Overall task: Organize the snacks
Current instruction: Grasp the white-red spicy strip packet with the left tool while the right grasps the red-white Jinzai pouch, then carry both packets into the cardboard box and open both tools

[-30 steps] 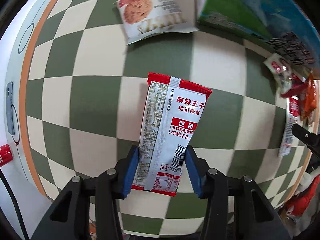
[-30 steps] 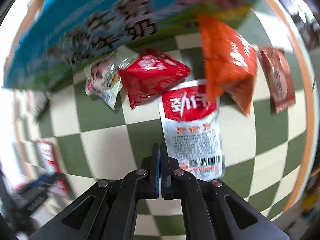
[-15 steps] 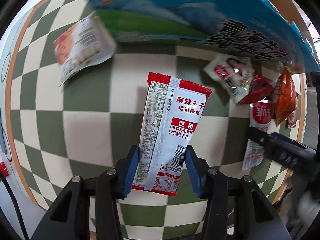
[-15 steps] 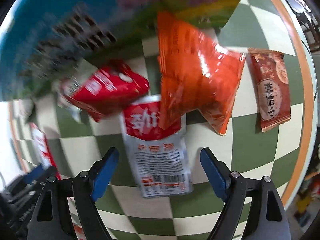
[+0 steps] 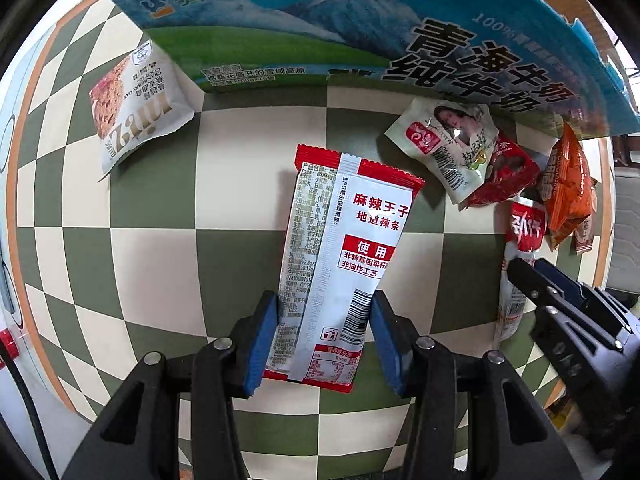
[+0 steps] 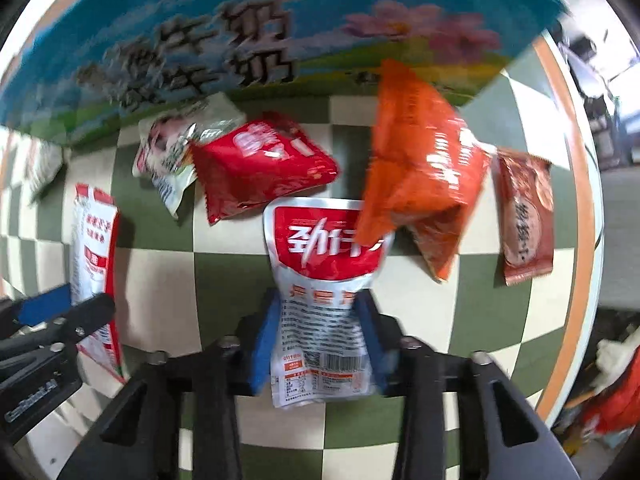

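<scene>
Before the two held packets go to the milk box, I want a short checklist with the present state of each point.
1. Left gripper holds the white-and-red spicy strip packet near its lower end: ok.
2. Right gripper is closing on the silver-and-red pouch, which lies between its fingers: ok.
3. Firm right grip: cannot tell, picture blurred.
4. Orange bag overlaps the pouch's top corner and may drag along: not ok.
5. Milk box stands right behind the snacks: ok.
6. Room inside the box: cannot tell.
</scene>
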`<state>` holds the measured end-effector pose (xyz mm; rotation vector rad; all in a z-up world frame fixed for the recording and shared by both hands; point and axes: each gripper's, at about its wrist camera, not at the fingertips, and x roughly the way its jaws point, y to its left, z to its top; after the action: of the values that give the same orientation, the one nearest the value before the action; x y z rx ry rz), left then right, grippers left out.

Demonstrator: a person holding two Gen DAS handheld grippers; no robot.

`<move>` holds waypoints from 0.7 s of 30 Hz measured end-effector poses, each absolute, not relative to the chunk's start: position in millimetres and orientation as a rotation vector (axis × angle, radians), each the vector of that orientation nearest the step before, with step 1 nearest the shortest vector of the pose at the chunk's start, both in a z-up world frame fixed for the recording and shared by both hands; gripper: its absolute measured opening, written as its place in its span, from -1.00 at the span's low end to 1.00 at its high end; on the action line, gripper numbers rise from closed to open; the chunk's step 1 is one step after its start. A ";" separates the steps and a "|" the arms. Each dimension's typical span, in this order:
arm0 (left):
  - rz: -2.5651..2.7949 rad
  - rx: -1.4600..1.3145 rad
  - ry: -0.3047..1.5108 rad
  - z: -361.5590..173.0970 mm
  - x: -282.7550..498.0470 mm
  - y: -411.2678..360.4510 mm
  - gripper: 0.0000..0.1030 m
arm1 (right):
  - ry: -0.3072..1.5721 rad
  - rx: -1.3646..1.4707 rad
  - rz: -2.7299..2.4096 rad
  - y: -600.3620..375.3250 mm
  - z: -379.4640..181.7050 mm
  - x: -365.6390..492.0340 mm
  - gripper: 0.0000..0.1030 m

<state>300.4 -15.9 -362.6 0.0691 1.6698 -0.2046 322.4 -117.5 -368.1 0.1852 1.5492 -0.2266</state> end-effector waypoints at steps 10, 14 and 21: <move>-0.242 0.052 1.653 -327.7 288.6 -29.5 -0.15 | 1.508 0.483 -0.217 -199.4 -342.9 291.7 -0.41; -0.283 0.040 1.614 -296.1 283.7 -44.4 -0.15 | 1.471 0.525 -0.172 -211.8 -311.7 284.4 -0.41; -0.374 0.004 1.478 -211.9 294.7 -62.6 -0.15 | 1.364 0.542 -0.053 -206.8 -233.5 301.3 -0.98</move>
<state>294.7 -62.6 -211.9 0.0036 1.4781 -0.3744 301.3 -206.8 -233.5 0.5421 1.3640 -0.0532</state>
